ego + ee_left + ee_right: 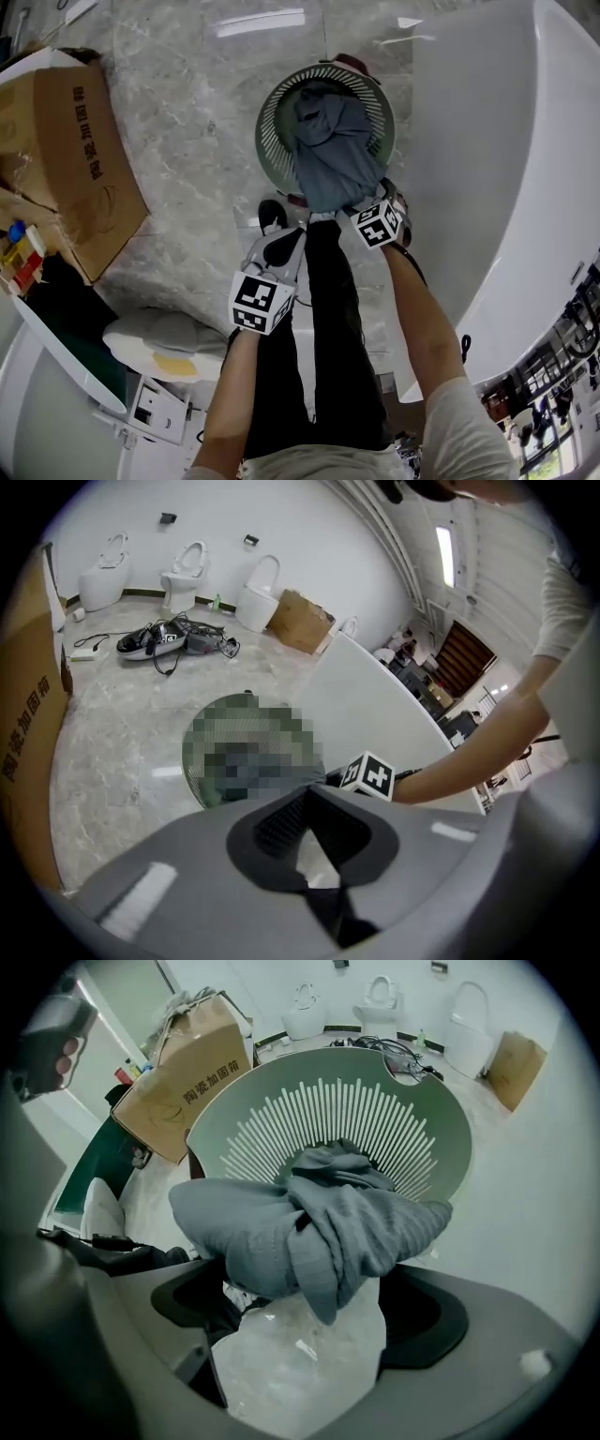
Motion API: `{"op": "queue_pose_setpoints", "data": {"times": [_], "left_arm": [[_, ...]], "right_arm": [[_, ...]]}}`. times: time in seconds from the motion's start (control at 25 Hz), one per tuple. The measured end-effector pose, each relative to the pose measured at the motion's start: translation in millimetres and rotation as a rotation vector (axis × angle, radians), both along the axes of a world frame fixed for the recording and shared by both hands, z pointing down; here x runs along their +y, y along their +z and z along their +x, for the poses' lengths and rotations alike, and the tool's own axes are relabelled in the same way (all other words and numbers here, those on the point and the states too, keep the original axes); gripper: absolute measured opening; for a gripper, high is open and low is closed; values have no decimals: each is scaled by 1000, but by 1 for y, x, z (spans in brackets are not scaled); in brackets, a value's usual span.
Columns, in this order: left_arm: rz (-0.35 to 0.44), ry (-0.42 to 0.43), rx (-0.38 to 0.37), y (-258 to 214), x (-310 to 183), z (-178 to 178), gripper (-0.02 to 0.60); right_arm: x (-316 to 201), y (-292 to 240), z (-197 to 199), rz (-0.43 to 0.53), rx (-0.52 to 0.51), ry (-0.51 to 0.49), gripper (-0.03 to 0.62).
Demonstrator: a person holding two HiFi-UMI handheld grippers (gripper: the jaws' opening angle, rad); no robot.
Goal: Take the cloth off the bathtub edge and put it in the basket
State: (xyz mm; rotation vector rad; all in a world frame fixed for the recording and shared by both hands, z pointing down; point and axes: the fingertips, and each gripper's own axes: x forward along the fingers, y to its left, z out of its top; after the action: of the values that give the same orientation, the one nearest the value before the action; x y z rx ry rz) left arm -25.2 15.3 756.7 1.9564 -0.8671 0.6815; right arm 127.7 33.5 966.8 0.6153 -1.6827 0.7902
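A grey cloth (333, 150) lies in the round green slatted basket (272, 122) on the marble floor, with one end draped over the near rim. In the right gripper view the cloth (319, 1227) hangs over the rim between the jaws of my right gripper (300, 1335). Those jaws stand wide apart and do not press on it. In the head view my right gripper (375, 220) is at the cloth's near end, beside the white bathtub (497, 187). My left gripper (279, 246) hovers lower left of the basket, jaws together and empty (309, 874).
A cardboard box (75, 159) lies on the floor at the left, with white fixtures (159, 337) below it. The person's black-trousered legs (328, 328) and a shoe (272, 214) stand right before the basket. Toilets (187, 569) and cables (169, 639) line the far wall.
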Motion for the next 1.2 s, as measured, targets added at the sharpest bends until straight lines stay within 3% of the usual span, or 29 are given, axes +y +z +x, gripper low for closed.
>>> {"op": "queue_pose_setpoints", "data": {"times": [0.04, 0.08, 0.16, 0.28, 0.32, 0.48, 0.8, 1.2], "left_arm": [[-6, -9, -2, 2, 1, 2, 58], [-11, -22, -2, 2, 3, 3, 57], [-14, -42, 1, 2, 2, 7, 57], [-10, -39, -2, 2, 2, 10, 57], [-7, -39, -2, 2, 2, 11, 58], [16, -43, 1, -8, -5, 13, 57], [84, -41, -24, -51, -29, 2, 58], [153, -117, -64, -94, -58, -42, 57]], "right_arm": [[-1, 3, -3, 1, 2, -3, 507], [-2, 4, -5, 1, 2, -1, 436], [-2, 4, -8, 4, 3, 9, 354], [5, -5, -13, 29, -1, 14, 121], [9, -9, -14, 34, -1, 25, 86], [14, -29, -16, 24, 5, 60, 61], [-9, -97, -15, 25, -23, 26, 60], [-110, -205, -71, 226, -290, 71, 60]]}}
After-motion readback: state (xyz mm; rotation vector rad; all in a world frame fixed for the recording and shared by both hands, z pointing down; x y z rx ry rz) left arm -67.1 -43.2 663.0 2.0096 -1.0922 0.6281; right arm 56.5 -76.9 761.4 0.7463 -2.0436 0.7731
